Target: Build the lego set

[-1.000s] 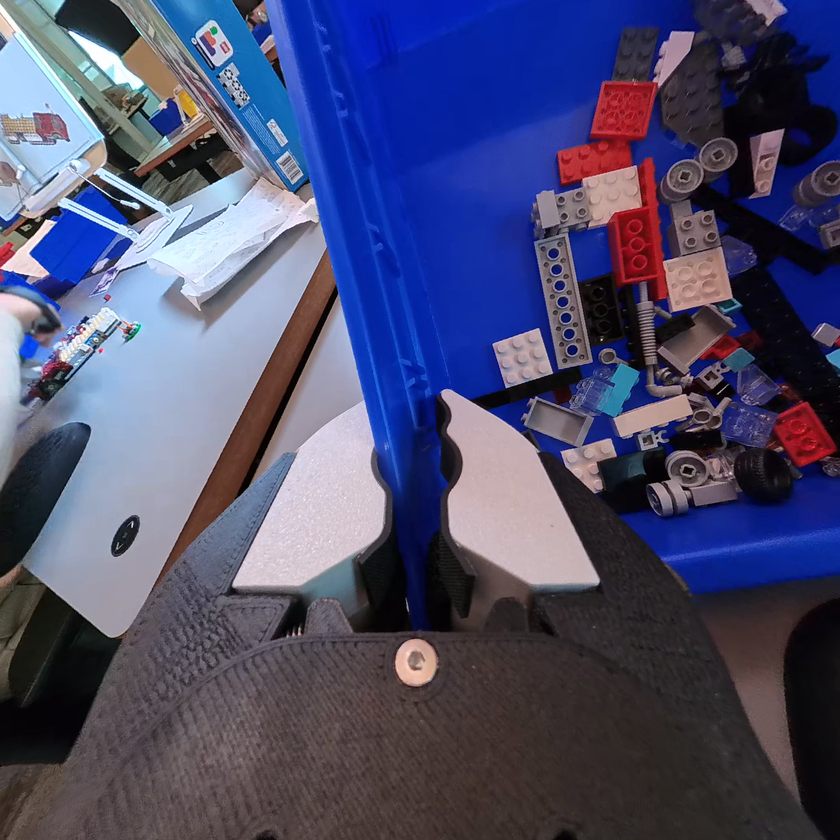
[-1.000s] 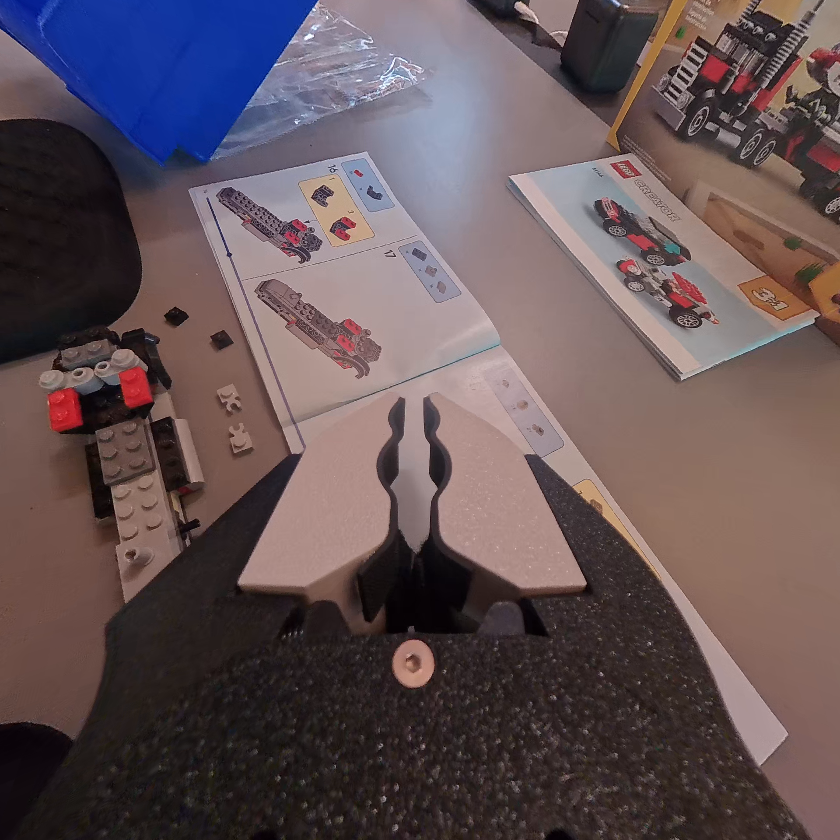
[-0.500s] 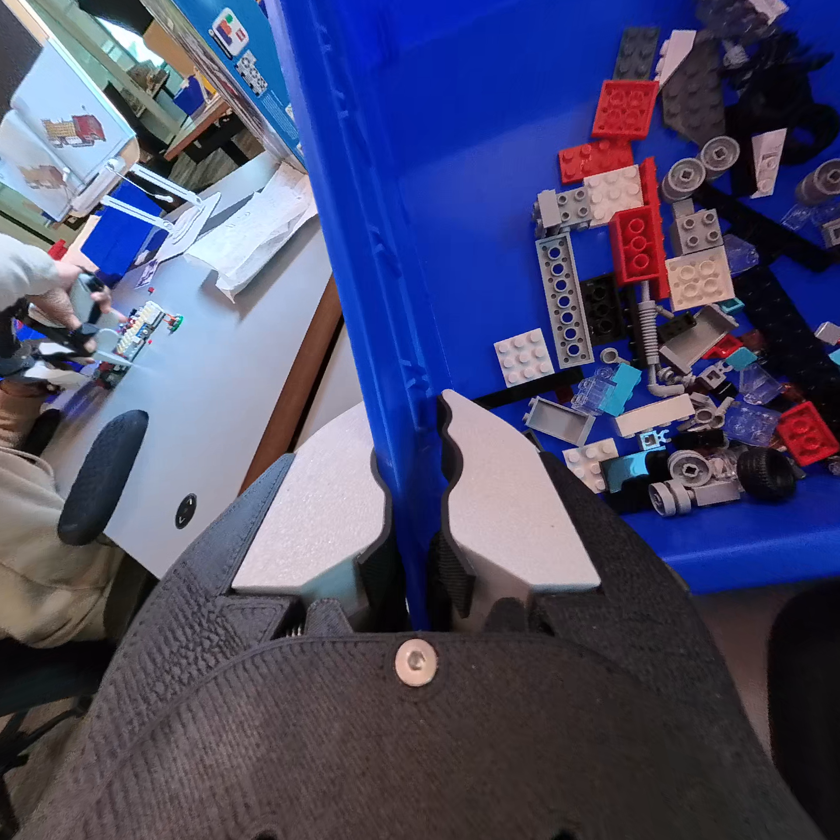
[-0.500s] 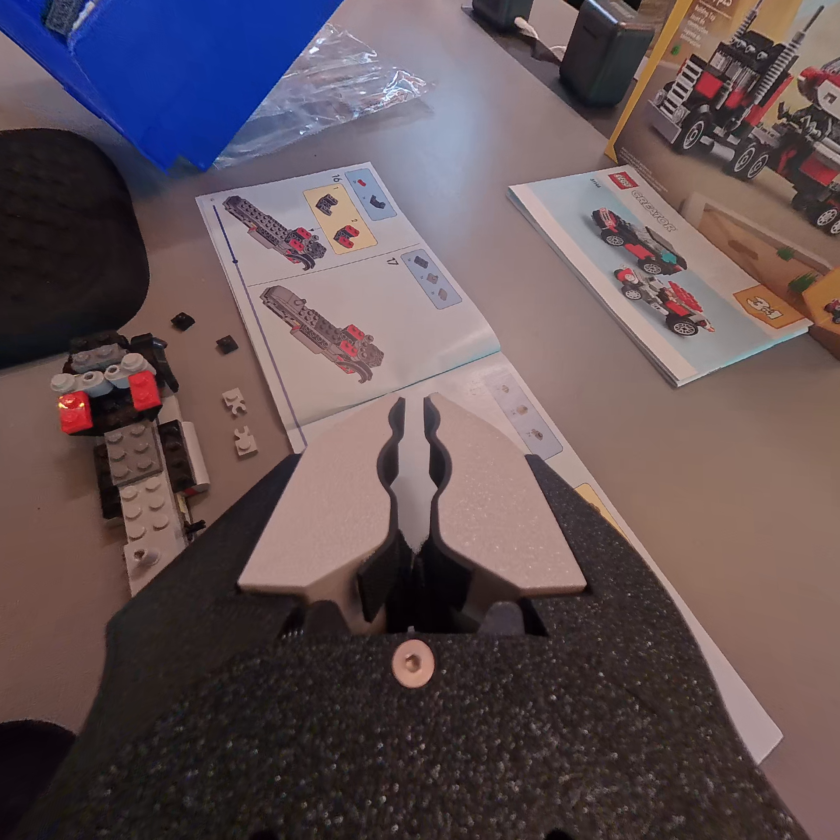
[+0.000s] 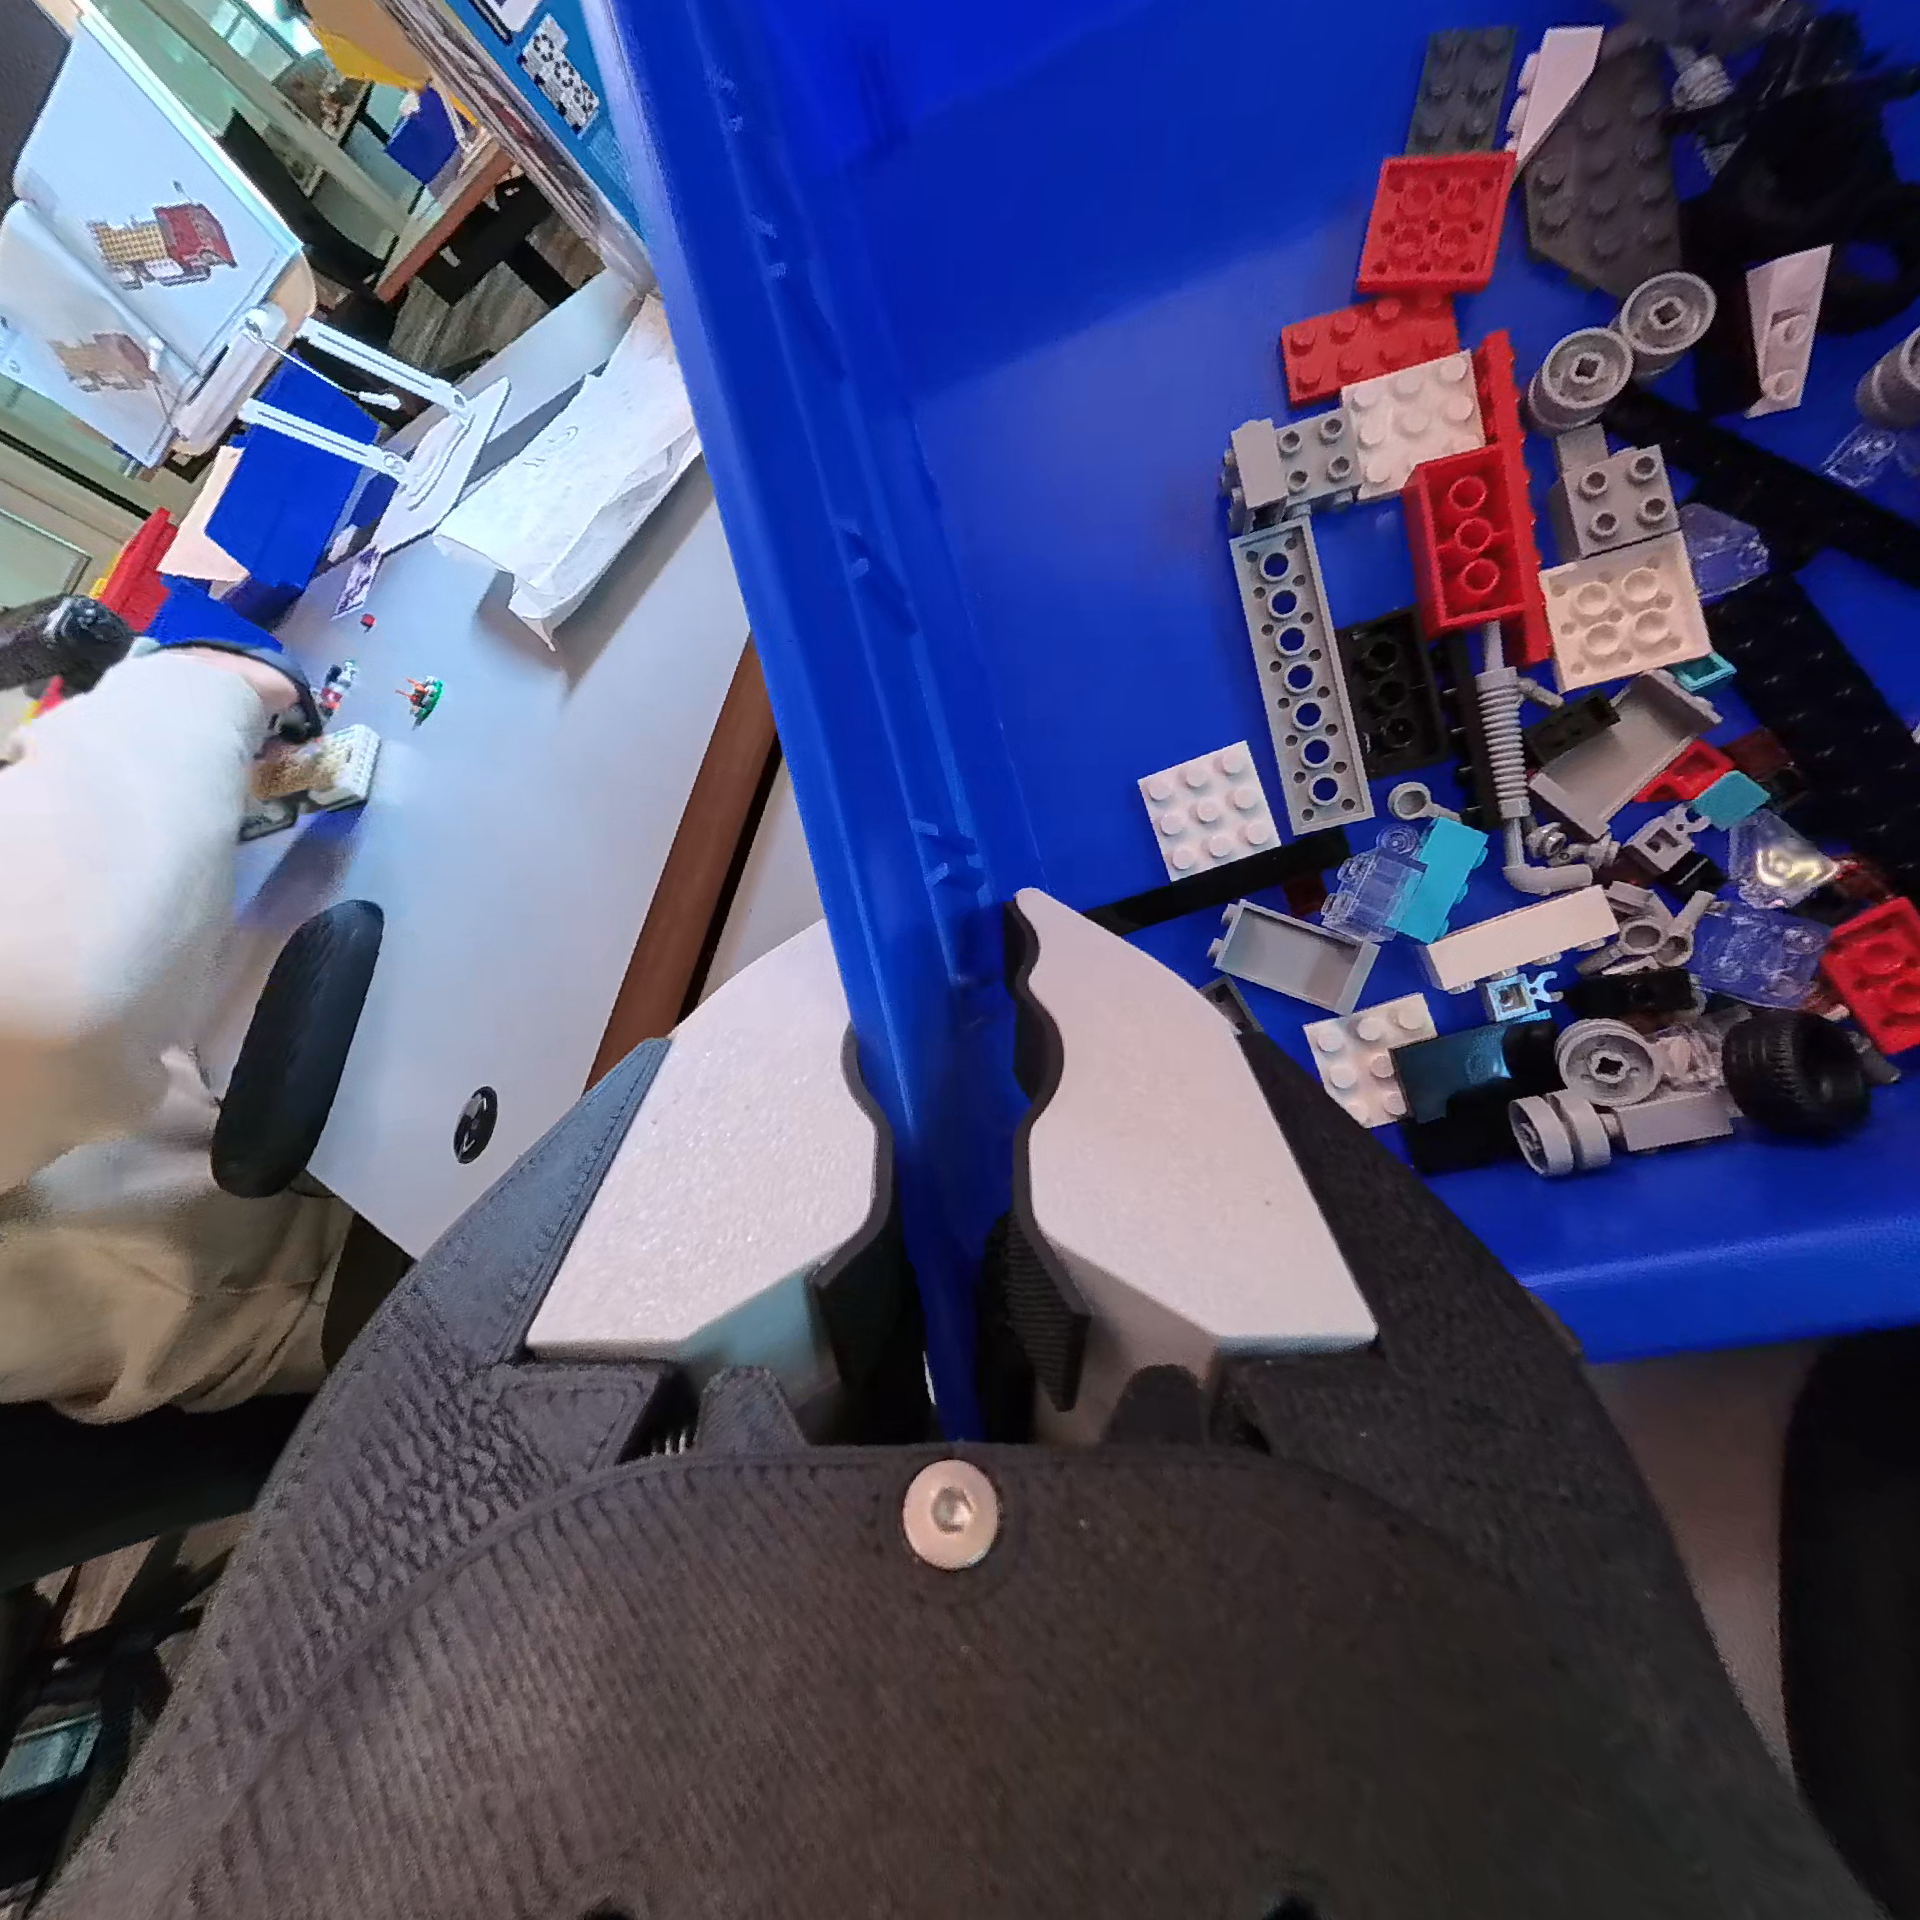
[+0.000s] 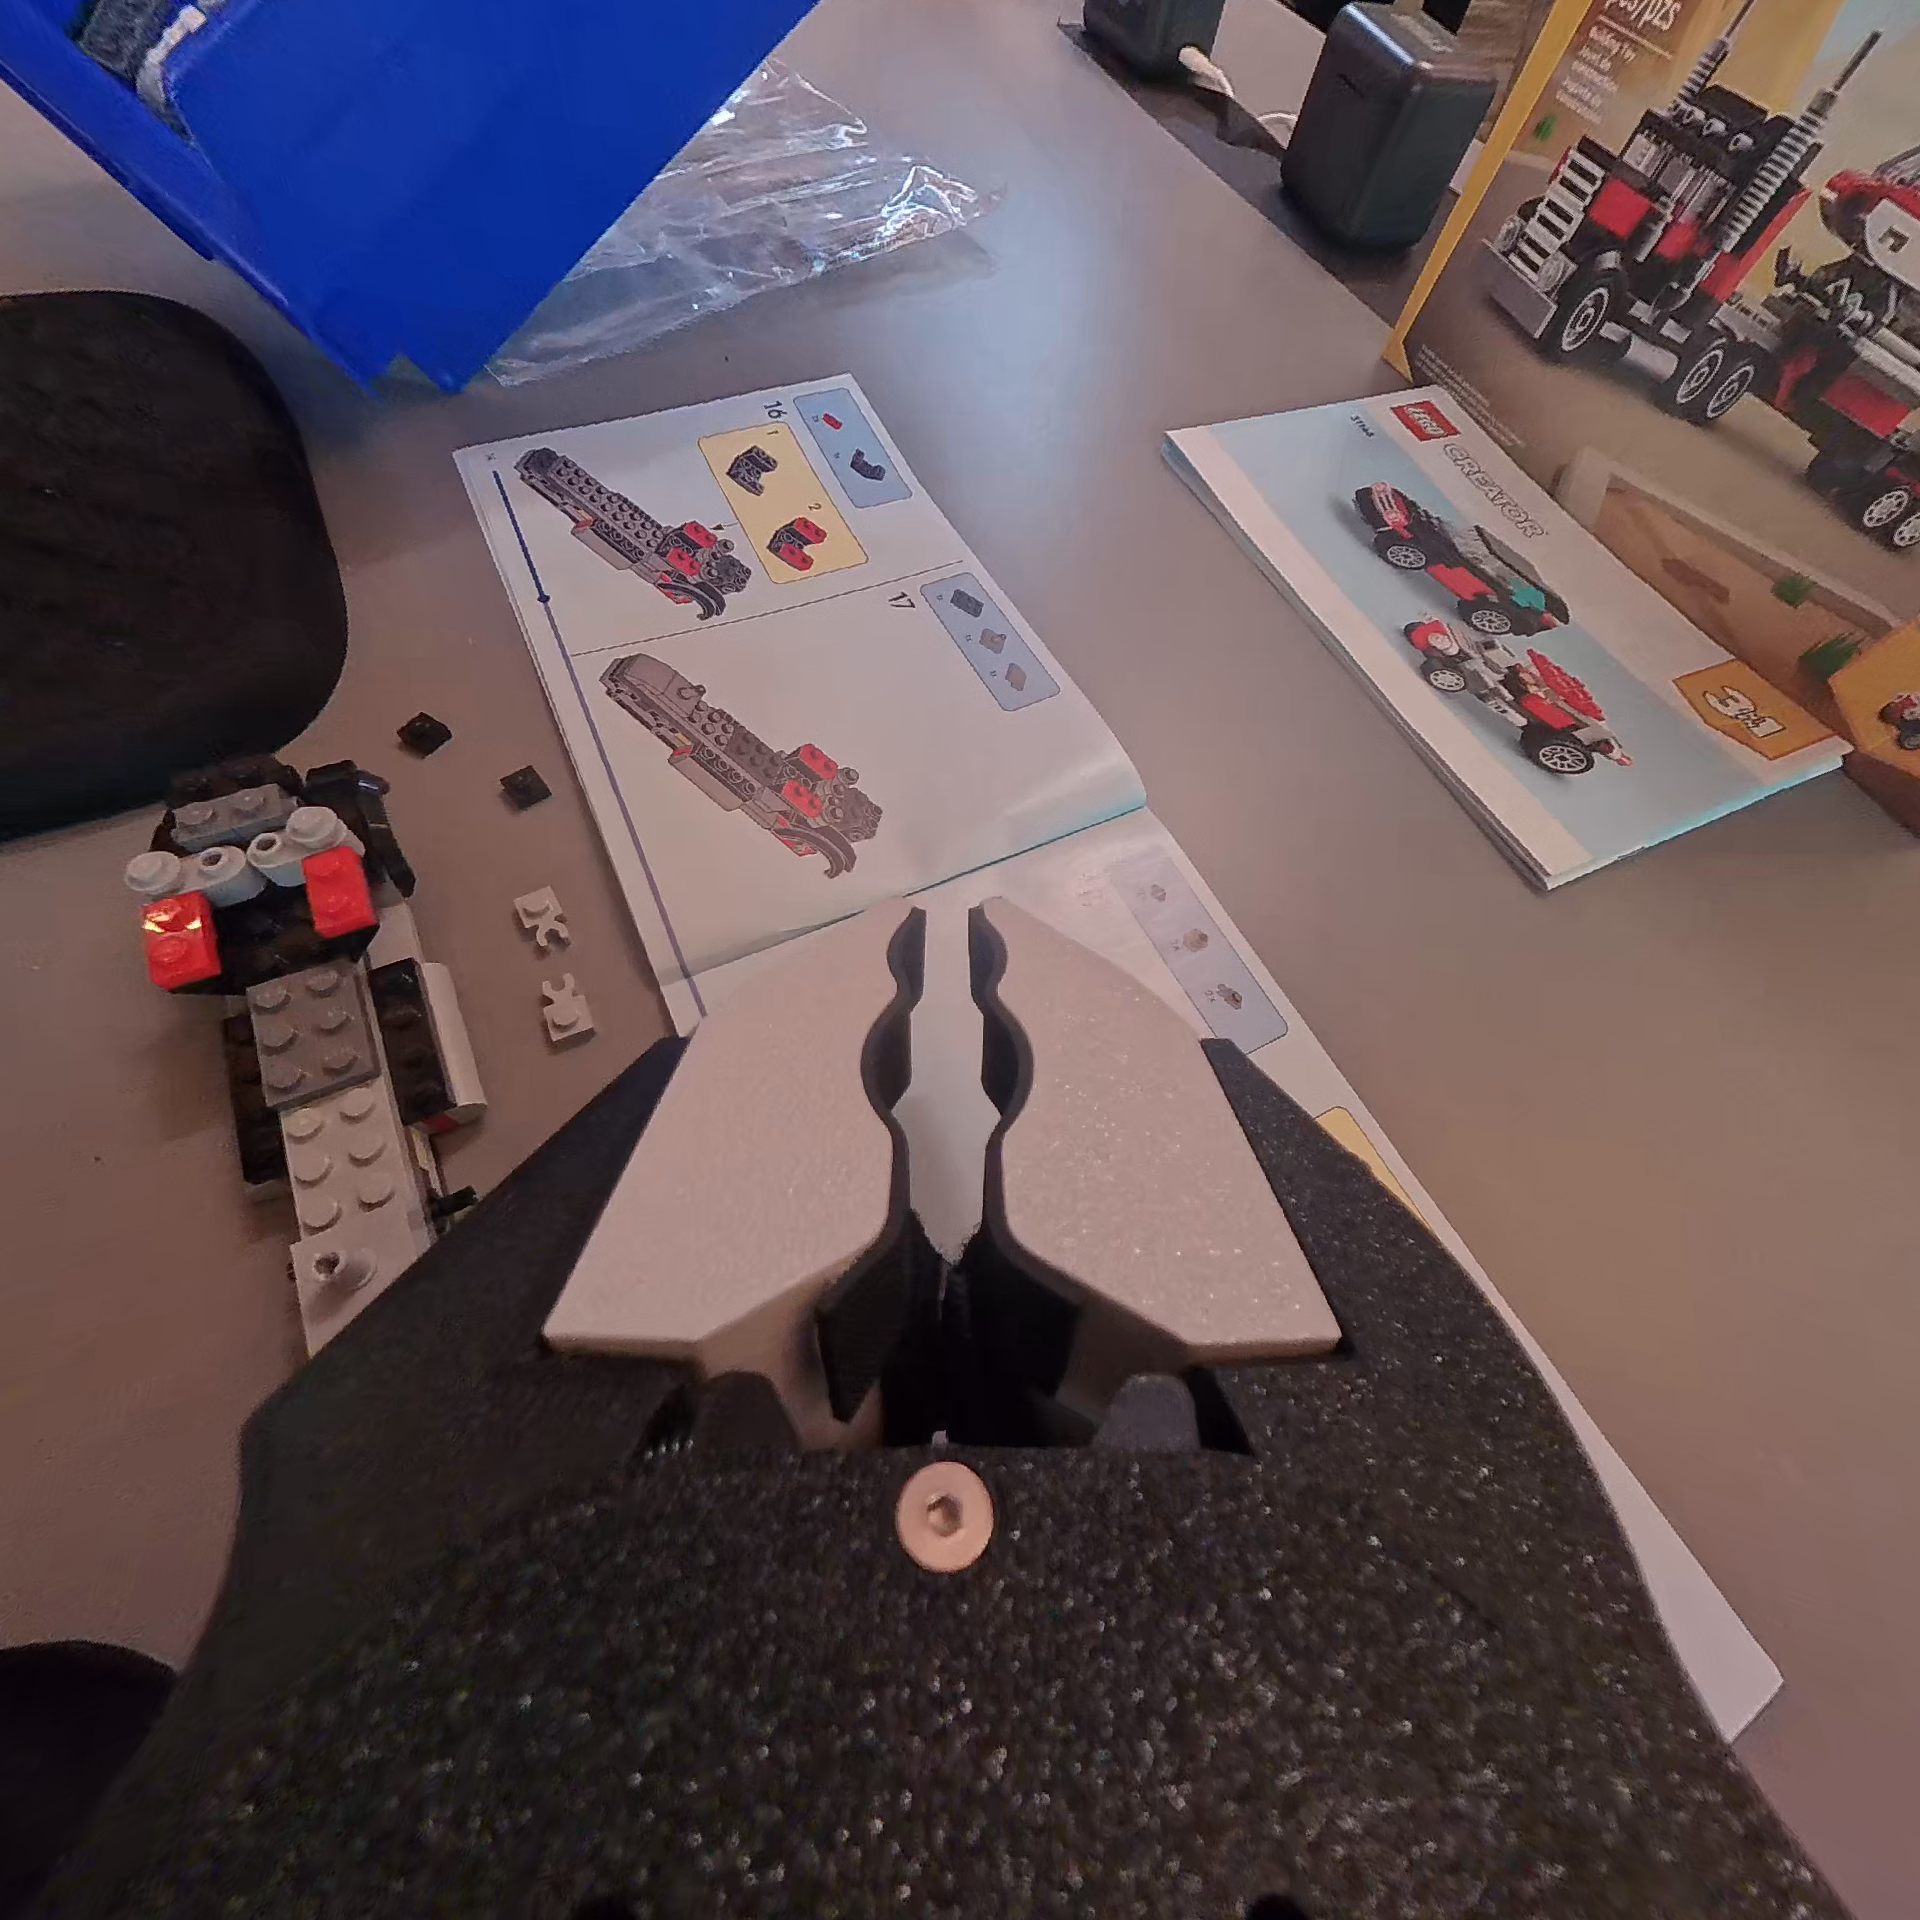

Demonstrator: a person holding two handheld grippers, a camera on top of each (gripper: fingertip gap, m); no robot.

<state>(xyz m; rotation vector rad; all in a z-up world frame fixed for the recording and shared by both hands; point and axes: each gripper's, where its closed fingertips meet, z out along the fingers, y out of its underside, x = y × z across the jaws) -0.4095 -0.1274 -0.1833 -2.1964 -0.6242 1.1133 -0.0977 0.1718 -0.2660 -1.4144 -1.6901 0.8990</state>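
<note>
Left wrist view: your left gripper has its jaws clenched on the side wall of the blue bin, one finger outside the wall, the other inside. The bin is tipped, and loose lego pieces lie heaped toward its lower right: red plates, white plates, a long grey holed beam, grey wheel hubs, a black tyre, clear and teal bits. Beyond the bin wall, a second table carries crumpled paper and small builds; a person's sleeve reaches over it. Right wrist view: your right gripper hovers over the grey table, jaws nearly together with a narrow gap, grasping nothing. Under the fingertips lies the open instruction booklet. Left of it sits the partly built lego model, long and flat, grey plates on top, red bricks near its far end. Between model and booklet lie two small black pieces and two small light grey clip pieces, all apart from each other. A second booklet, closed, lies to the right, near the set's box. The blue bin shows at upper left, a clear plastic bag just beside it.
</note>
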